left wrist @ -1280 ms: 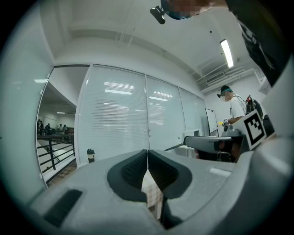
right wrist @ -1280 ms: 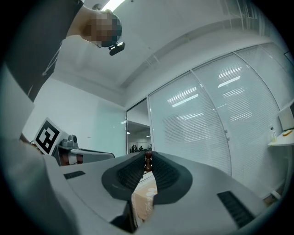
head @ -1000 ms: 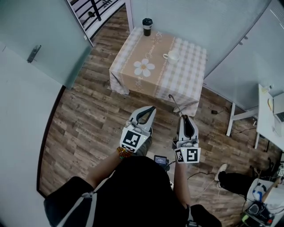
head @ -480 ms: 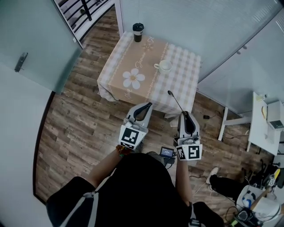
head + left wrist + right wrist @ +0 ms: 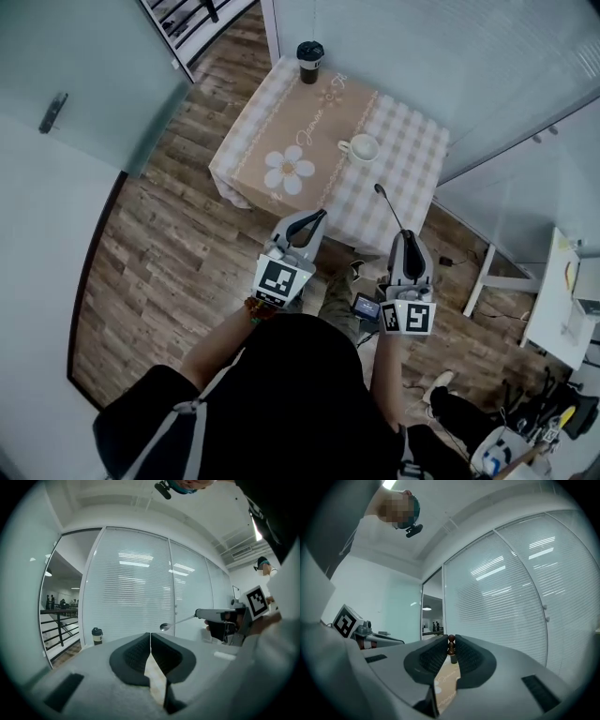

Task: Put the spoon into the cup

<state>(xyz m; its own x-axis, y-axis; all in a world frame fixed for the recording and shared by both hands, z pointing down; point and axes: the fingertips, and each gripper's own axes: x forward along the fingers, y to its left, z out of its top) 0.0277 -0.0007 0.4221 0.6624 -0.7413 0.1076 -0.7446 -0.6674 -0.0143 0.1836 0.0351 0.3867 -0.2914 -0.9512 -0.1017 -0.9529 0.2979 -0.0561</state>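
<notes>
Two grippers are held side by side ahead of the person, both aimed toward the desk (image 5: 398,159).

- On the left gripper (image 5: 319,217) the jaws are shut flat against each other. Nothing is caught between them in the left gripper view.
- On the right gripper (image 5: 406,235) the jaws are clamped on the handle end of the spoon (image 5: 390,208). Only a narrow gap is left, and it is filled by the handle, seen end-on in the right gripper view.
- The spoon is carried in the air, sticking out forward past the jaw tips with its bowl leading. In the head view the bowl is seen over the near edge of the desk.
- The cup (image 5: 362,147), white with its handle to the left, is stood upright on the checked tablecloth (image 5: 412,187), just right of the daisy print (image 5: 286,171). It is well apart from the spoon.
- A dark lidded tumbler (image 5: 309,61) is stood at the far corner of the desk.
- The desk is set on a wood floor (image 5: 169,244), against a glass wall.
</notes>
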